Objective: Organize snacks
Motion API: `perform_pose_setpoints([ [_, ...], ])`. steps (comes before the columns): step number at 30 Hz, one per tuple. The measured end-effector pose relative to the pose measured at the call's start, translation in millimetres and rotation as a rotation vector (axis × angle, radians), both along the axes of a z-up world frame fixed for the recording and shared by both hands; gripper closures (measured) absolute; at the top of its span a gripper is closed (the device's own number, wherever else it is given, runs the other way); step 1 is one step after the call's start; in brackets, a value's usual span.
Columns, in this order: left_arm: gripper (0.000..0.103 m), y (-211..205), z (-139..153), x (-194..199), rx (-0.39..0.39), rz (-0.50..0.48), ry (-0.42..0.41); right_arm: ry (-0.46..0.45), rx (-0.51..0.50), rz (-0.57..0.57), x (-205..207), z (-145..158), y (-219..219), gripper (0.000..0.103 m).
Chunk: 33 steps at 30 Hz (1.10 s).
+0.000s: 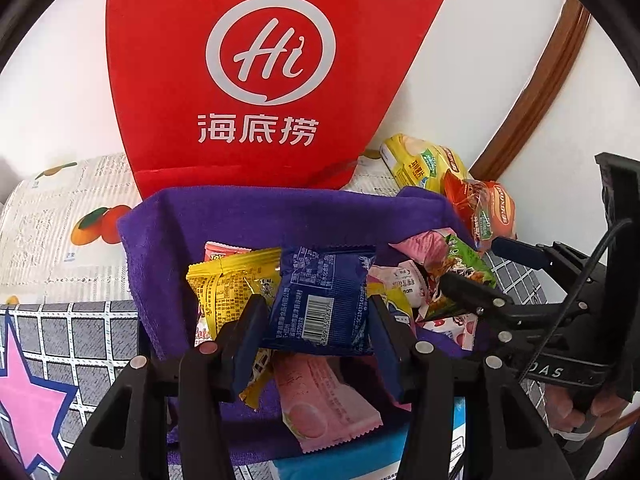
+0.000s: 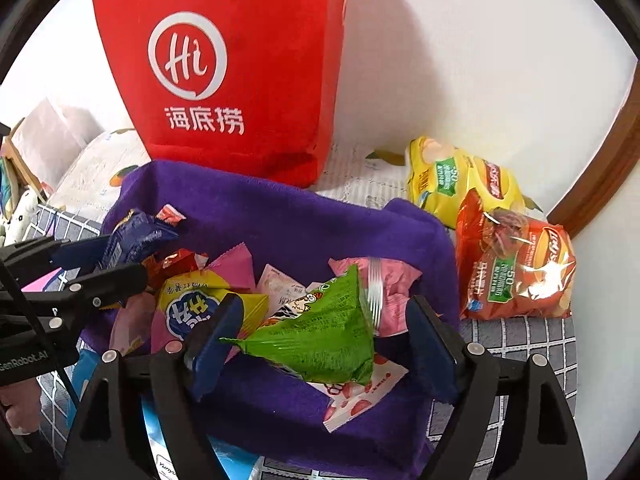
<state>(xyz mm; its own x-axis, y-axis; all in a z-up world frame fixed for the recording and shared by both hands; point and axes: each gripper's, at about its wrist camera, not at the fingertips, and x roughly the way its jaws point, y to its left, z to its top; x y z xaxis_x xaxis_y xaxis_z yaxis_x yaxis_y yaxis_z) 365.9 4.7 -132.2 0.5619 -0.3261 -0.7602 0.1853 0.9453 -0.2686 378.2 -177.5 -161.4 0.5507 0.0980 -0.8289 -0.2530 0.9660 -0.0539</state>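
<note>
The left gripper (image 1: 316, 312) had its jaws partly closed, pinching a dark blue snack packet (image 1: 324, 300) by its two sides; the packet hung back side out, with a barcode and small white print too fine to read. It was held over a purple towel (image 1: 248, 216) that lined a heap of snacks.

The right gripper (image 2: 324, 320) stood with its jaws spread wide. A green triangular packet (image 2: 320, 332) lay between them, its pointed end reaching toward the left pad, but neither pad pressed on it. A cartoon figure showed on the green wrapper; its lettering was too small to make out.

In the heap lay a yellow packet (image 2: 200, 304) with large blue and white characters, several pink packets (image 2: 236, 268), and a white wrapper with red strawberries (image 2: 360, 396). In the left wrist view a second yellow packet (image 1: 228, 284) with dense black print sat just beside the blue one, and a pink wrapped bar (image 1: 324, 404) lay below it.

Behind the towel stood a red bag (image 2: 240, 72) bearing a white ring with "Hi" inside and the characters 海底捞 beneath. Toward the far right corner of the bed, two bags of chips rested against the wall: a yellow bag (image 2: 452, 184) and a red-orange bag (image 2: 516, 268), each with a green label showing "50". The bedcover (image 2: 520, 340) beneath was grey with a white grid.
</note>
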Motion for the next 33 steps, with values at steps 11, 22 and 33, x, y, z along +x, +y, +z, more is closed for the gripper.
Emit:
perform_pose_setpoints([
  [11,0.036,0.2,7.2,-3.3,-0.032,0.004,-0.003,-0.053,0.028,-0.032,-5.8,19.0,-10.4,0.021],
  [22,0.034,2.7,36.7,-21.9,-0.016,-0.002,-0.058,-0.106,0.053,-0.082,-27.9,47.2,-12.8,0.021],
  [33,0.027,-2.8,77.8,-70.1,0.079,-0.018,-0.136,-0.129,0.170,-0.169,-94.6,81.8,-32.1,0.021],
])
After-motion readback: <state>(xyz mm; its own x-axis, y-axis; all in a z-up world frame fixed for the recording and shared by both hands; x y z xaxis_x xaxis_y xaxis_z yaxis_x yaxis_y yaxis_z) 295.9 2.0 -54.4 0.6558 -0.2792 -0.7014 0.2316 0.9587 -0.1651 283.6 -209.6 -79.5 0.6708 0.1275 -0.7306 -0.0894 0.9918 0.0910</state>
